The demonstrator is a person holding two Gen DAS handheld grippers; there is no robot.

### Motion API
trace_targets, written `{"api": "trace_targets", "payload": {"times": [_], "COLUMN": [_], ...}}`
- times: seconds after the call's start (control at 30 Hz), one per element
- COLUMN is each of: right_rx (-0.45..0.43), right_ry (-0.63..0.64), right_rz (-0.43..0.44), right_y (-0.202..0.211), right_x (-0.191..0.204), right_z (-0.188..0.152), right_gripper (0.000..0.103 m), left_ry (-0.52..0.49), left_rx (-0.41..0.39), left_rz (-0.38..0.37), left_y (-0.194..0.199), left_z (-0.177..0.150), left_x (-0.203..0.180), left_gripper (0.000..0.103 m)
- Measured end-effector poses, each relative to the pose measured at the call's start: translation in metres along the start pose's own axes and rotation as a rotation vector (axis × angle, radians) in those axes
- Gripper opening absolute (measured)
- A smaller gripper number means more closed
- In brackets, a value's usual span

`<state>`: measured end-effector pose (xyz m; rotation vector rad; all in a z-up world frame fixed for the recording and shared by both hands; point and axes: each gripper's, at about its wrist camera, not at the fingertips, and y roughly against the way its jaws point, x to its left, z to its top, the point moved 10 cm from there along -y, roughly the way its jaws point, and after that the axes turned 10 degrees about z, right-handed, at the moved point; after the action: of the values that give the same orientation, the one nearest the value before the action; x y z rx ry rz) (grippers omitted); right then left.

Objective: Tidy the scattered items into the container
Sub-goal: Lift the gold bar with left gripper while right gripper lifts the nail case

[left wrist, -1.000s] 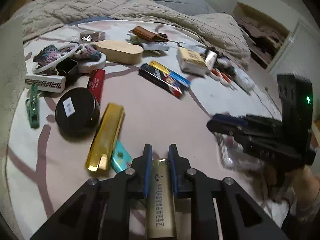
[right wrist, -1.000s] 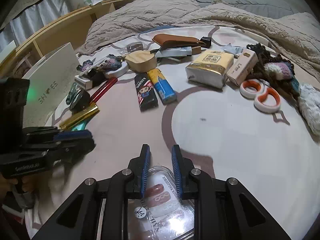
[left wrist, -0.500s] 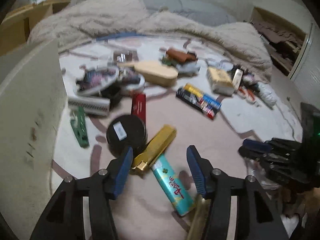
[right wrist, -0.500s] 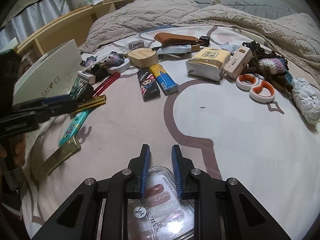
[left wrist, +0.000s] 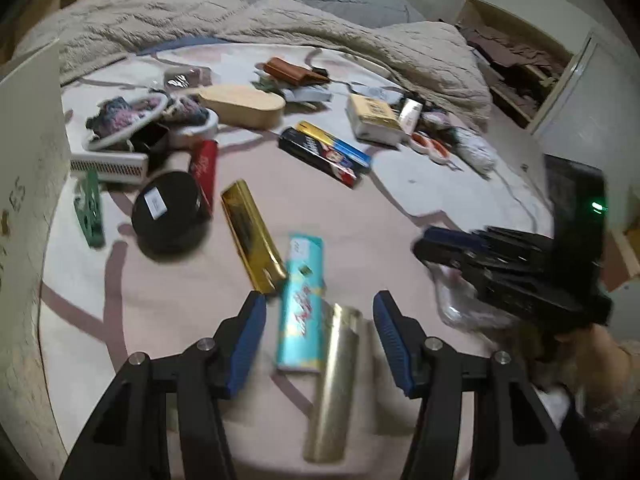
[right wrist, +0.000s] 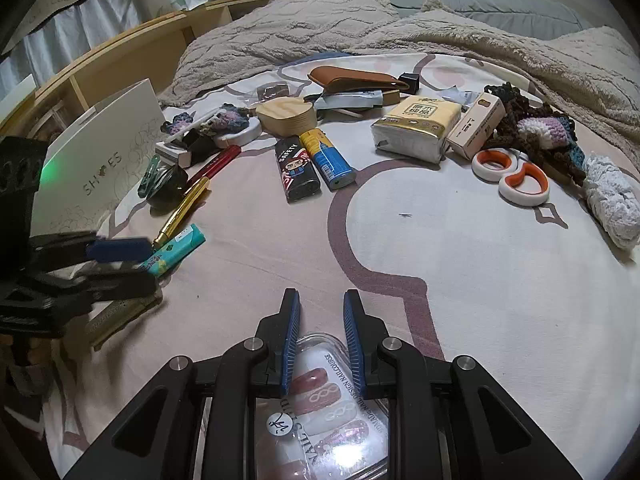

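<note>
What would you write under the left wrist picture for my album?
Open left gripper hovers over a teal lighter and silver lighter on the bed.

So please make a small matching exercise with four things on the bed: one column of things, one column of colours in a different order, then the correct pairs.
Things:
1. scissors handles
2. clothes peg
3. round tin
4. long bar beside the tin

Colours:
A. black
B. gold
C. orange and white
D. green

Pairs: 1-C, 2-D, 3-A, 4-B
</note>
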<state>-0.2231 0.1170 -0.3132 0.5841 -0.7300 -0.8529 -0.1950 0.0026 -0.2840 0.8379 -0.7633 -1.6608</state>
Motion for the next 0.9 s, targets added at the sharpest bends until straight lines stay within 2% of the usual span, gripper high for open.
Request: {"api": "trace_targets", "payload": {"times": [0.07, 0.13, 0.33, 0.37, 0.47, 0.5, 0.8, 0.9], "right_rx": [-0.001, -0.001, -0.002, -0.002, -0.002, -0.002, -0.004, -0.003], "right_ry": [-0.002, -0.003, -0.004, -0.004, -0.003, -0.005, -0.007, -0.007], "right_rz": [0.002, 0.003, 0.005, 0.005, 0.004, 0.006, 0.009, 0.009], "right_y": [0.0, 0.0, 0.001, 0.001, 0.001, 0.001, 0.001, 0.001], "right_x": [0.0, 0.0, 0.0, 0.0, -0.001, -0.001, 0.0, 0.0], "right_z": [0.0, 0.0, 0.0, 0.001, 0.001, 0.0, 0.001, 0.0], "right_gripper": [0.023, 0.023, 0.023, 0.023, 0.023, 0.023, 0.023, 0.023], "left_ry": [-0.047, -0.116, -0.262, -0.273, -0.294, -0.299, -0.255, -0.233], "left_rx": [0.02, 0.037, 0.07, 0.073, 0.074, 0.073, 0.06, 0.06], "left_rz": [-0.005, 0.026, 0.193, 0.214, 0.298, 0.326, 0.468, 0.459], "left_y": [0.004, 0.005, 0.009, 0.011, 0.014, 0.015, 0.019, 0.019], "left_z": [-0.009, -0.018, -0.038, -0.039, -0.038, -0.038, -0.031, -0.028], "left_x": [-0.006, -0.011, -0.002, 0.001, 0.016, 0.022, 0.057, 0.057], "left_gripper": [0.056, 0.056, 0.056, 0.059, 0.079, 0.081, 0.083, 0.084]}}
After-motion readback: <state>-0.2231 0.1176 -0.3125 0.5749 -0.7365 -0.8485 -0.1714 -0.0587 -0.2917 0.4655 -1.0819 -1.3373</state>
